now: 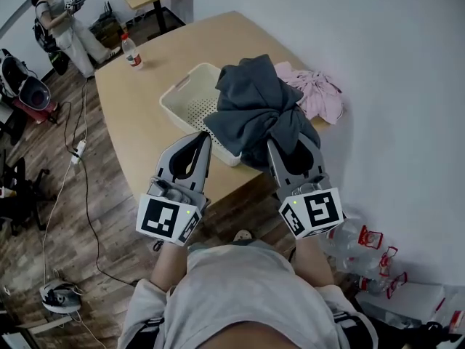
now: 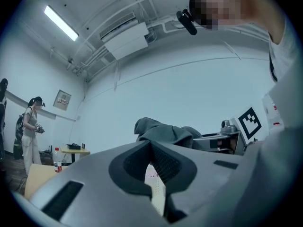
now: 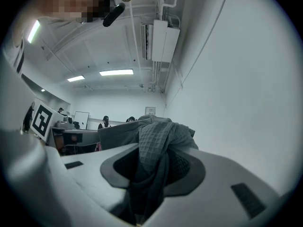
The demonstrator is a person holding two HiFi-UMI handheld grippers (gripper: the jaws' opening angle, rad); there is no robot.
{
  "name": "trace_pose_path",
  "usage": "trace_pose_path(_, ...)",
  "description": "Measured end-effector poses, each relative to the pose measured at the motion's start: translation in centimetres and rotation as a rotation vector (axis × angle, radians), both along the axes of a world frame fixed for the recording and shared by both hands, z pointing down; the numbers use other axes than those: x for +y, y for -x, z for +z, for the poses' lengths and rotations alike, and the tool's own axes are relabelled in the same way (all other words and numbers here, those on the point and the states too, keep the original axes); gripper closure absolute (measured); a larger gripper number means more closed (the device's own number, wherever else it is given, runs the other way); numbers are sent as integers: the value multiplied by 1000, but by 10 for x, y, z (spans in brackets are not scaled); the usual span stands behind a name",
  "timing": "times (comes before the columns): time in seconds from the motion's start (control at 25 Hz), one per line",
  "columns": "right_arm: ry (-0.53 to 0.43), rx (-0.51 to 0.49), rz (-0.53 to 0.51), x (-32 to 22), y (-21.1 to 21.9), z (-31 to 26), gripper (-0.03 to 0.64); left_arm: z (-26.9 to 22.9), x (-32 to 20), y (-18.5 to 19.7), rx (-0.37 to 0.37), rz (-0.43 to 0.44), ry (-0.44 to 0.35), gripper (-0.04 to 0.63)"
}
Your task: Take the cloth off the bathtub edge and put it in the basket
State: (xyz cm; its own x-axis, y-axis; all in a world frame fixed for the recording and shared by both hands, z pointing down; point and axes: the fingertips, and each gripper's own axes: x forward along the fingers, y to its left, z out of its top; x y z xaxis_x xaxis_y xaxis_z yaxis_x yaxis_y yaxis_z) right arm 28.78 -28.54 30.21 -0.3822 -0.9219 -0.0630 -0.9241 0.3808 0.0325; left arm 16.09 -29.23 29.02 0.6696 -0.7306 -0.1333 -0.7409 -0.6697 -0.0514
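Wooden bench (image 1: 138, 115) held a white basket (image 1: 190, 97). My right fingers (image 1: 280, 162) gripped the grey cloth (image 1: 254, 100) over its edge, left fingers (image 1: 203, 155) closed and empty. Carrying was nearly done; next, I judged, lower and release.

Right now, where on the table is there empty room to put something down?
The widest bare stretch of the table lies between the water bottle and the white basket. The far end beyond the basket is bare too. The right is crowded: the grey cloth hangs over the basket, the pink cloth beside it.
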Motion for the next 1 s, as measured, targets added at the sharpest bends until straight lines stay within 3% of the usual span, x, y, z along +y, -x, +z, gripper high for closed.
trace_pose_path(0.4,6,-6,-77,-21,-22,6,482,12,-7,-15,-21,-92,29,600)
trace_pose_path(1.0,9,18,-169,-100,20,-8,482,12,-76,25,-3,-163,49,600)
